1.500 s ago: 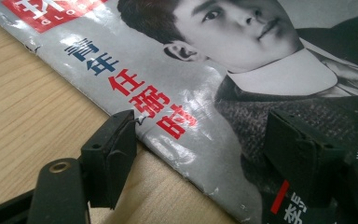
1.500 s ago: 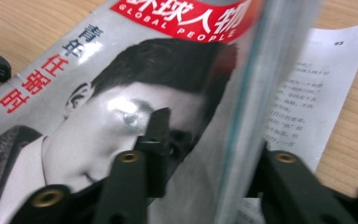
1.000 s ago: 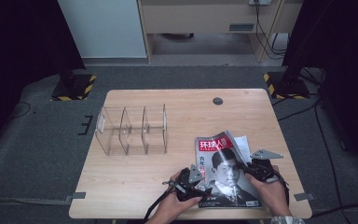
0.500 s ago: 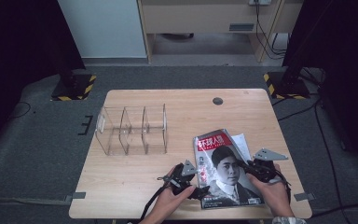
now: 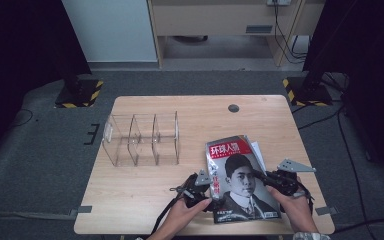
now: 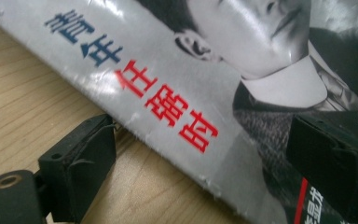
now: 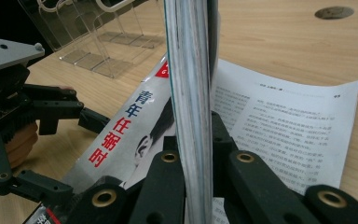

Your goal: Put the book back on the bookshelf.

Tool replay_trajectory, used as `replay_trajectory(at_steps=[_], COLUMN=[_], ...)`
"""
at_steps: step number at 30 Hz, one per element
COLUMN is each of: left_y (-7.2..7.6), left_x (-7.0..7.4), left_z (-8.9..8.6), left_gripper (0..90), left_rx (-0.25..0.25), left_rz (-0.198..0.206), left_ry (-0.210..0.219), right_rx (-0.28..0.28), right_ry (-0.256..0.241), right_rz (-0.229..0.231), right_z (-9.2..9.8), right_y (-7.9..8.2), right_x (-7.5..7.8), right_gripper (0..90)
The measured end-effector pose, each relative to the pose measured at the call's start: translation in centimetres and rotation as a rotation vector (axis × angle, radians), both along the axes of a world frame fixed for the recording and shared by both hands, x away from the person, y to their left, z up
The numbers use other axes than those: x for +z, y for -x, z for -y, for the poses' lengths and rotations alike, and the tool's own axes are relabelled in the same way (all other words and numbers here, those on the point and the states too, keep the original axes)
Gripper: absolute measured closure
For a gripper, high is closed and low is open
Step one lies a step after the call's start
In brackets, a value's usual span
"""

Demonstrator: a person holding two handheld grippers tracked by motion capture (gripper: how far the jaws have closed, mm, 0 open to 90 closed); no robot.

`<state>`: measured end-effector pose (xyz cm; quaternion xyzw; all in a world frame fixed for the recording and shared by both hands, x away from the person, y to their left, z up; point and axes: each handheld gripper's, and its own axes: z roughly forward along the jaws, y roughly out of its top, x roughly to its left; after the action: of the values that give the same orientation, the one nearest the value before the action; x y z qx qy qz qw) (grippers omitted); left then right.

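At the near right of a wooden table [image 5: 145, 190], a person's two hand-held grippers work on a magazine [image 5: 240, 177] whose grey cover carries a portrait and red and blue Chinese lettering. On the magazine's right edge, the right gripper [image 5: 260, 176] is closed on it: the right gripper view looks along the page edges [image 7: 191, 107], standing upright and pinched between the two black jaws. That side is lifted, so the cover slopes down to the left, while a loose printed page [image 7: 279, 121] lies flat on the wood beneath and to the right. At the magazine's left edge, the left gripper [image 5: 206, 186] has its jaws spread wide; in the left gripper view one jaw rests on bare wood just beside the edge and the other sits over the cover, neither pinching it. Farther left and toward the table's far side, well apart from the magazine, stands a clear acrylic divider rack [image 5: 141, 139]. A dark round cable port [image 5: 233, 108] sits near the far edge.
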<state>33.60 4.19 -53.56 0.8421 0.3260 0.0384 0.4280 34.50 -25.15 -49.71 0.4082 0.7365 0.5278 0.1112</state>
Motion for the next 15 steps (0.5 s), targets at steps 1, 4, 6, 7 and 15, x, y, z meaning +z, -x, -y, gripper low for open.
replay_trajectory(at_steps=[1, 4, 6, 7, 15], left_y=[0.0, -0.3, -0.3, -0.2, -0.1], left_x=[0.0, 0.0, 0.0, 0.0, 0.1], left_z=[0.0, -0.2, -0.2, -0.2, -0.2], left_gripper=[7.1, 7.7, 9.6, 10.5, 18.6], left_rx=[0.000, 0.018, 0.023, 0.027, 0.041], left_rz=[0.000, -0.017, -0.008, -0.003, 0.025], left_ry=[0.000, 0.026, 0.016, 0.012, -0.017], right_rx=[0.000, -0.008, -0.009, -0.010, -0.018], right_ry=[0.000, -0.015, -0.012, 0.004, 0.089], right_rz=[0.000, -0.026, -0.038, -0.042, -0.097], right_z=[0.0, 0.0, -0.1, -0.2, -0.7], right_y=[0.0, -0.4, -0.4, -0.4, -0.7], right_x=[0.0, -0.4, -0.6, -0.8, -1.8], right_gripper=[87.8, 87.7, 87.7, 87.6, 85.5])
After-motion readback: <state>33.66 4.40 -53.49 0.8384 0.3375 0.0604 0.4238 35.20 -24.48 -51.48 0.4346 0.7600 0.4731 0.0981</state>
